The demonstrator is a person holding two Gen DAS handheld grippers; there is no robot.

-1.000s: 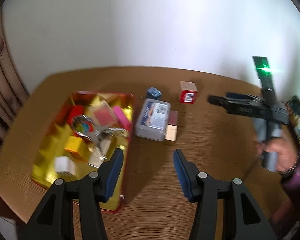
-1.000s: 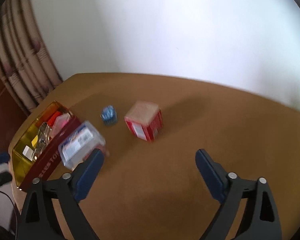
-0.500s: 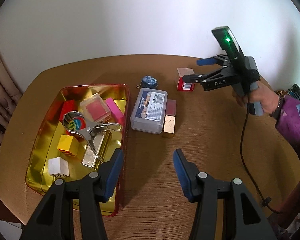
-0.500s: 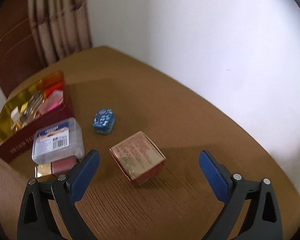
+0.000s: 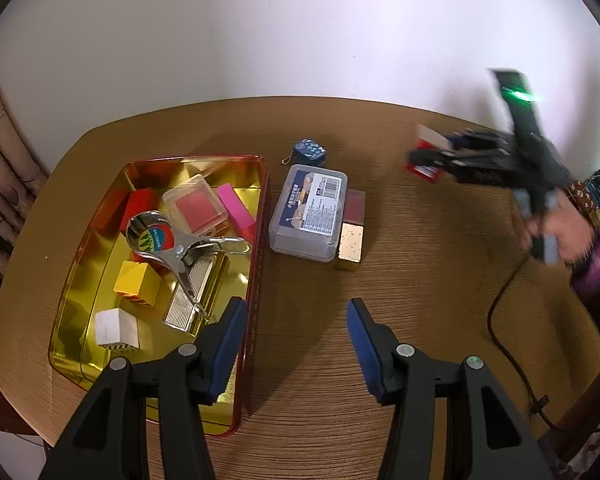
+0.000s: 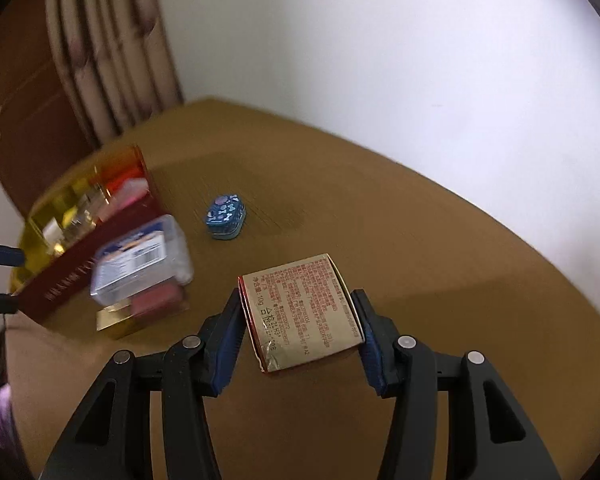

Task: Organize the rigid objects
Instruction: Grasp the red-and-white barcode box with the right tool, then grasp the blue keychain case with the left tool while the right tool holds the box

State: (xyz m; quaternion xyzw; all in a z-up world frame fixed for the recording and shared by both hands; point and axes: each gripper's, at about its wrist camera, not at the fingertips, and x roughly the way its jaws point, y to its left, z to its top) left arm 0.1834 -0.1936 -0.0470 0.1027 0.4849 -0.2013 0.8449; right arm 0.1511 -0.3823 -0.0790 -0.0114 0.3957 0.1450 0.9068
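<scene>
Straddling the carton (image 6: 302, 312), the right gripper (image 6: 298, 326) has a blue pad against each side wall, so the carton is judged to be grasped; whether it is lifted off the table (image 6: 440, 280) cannot be told. The carton is near the case (image 6: 140, 264), on the side away from the tin (image 6: 80, 280), and well apart from the tin. It is a small cardboard carton, red-edged with a cream printed face, and is judged light and fairly stiff, though its thin walls may buckle under a hard squeeze. The 2 flat side walls are the sensible hold; the glossy card may slip if held loosely. Dense red Chinese print covers the face; "10g" can be read, and a black stamped line resembling a date, not legible in full.

The left gripper (image 5: 296, 332) is held spread and empty, beside the tin's near end. The clear case beside the tin bears a blue label with a barcode, its text too small to read. Gold lettering on the tin's red wall is blurred.
</scene>
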